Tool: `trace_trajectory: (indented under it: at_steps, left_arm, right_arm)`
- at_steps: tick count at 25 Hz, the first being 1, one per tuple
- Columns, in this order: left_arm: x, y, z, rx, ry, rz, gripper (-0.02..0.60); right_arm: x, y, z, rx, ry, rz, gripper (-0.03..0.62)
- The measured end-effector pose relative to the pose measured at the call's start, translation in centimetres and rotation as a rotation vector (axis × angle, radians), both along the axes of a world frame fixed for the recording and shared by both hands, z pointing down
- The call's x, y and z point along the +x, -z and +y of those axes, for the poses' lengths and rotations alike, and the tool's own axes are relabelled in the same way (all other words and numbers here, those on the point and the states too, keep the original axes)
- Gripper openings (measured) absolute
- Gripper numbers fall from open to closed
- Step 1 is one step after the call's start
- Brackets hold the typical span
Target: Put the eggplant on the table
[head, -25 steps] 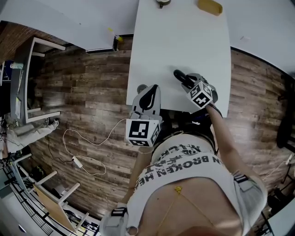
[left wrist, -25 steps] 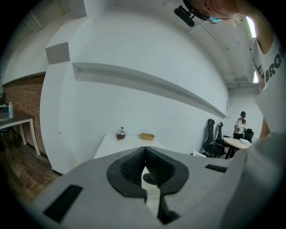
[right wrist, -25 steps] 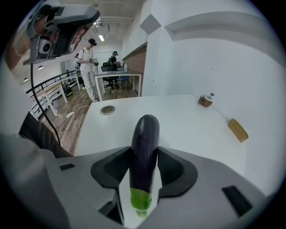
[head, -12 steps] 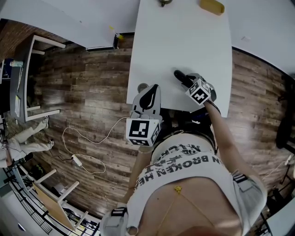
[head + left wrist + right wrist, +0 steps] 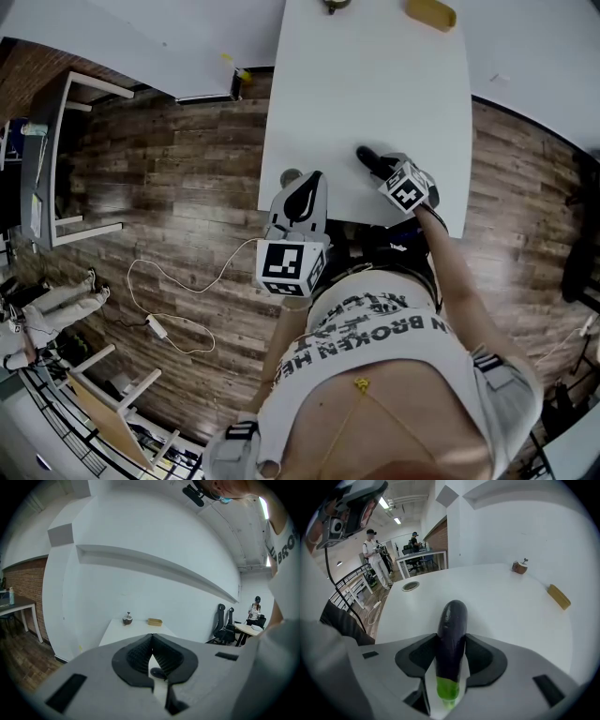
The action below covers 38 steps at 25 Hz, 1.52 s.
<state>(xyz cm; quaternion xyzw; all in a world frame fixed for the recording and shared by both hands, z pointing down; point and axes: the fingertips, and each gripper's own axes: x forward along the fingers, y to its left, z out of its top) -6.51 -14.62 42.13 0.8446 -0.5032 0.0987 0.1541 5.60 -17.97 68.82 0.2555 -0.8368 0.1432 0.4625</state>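
Note:
A dark purple eggplant (image 5: 451, 625) with a green stem end lies lengthwise between the jaws of my right gripper (image 5: 451, 641), which is shut on it. In the head view the eggplant (image 5: 366, 156) pokes out of that gripper (image 5: 382, 170) low over the near part of the white table (image 5: 375, 84), tip pointing away and down. Whether the tip touches the top I cannot tell. My left gripper (image 5: 309, 184) hangs at the table's near left corner, its pads (image 5: 140, 653) meeting at the tips with nothing held.
At the table's far end sit a yellow-brown block (image 5: 427, 13) and a small round brown object (image 5: 330, 5). A round grommet (image 5: 410, 586) is set in the table's left edge. White cable (image 5: 173, 319) lies on the wooden floor. People stand in the background.
My right gripper has sunk a little toward the table top with the eggplant still in it. The left gripper has stayed where it was.

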Motion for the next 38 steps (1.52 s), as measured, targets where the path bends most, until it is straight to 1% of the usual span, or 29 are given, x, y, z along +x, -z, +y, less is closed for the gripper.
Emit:
trace_trajectory:
  at_steps: [20, 38]
  left_arm:
    - [-0.64, 0.15, 0.29, 0.007, 0.007, 0.004, 0.006]
    - [-0.22, -0.03, 0.18, 0.003, -0.001, 0.005, 0.006]
  right_arm:
    - [-0.03, -0.18, -0.19, -0.001, 0.006, 0.014, 0.187]
    - [0.21, -0.27, -0.22, -0.02, 0.004, 0.007, 0.187]
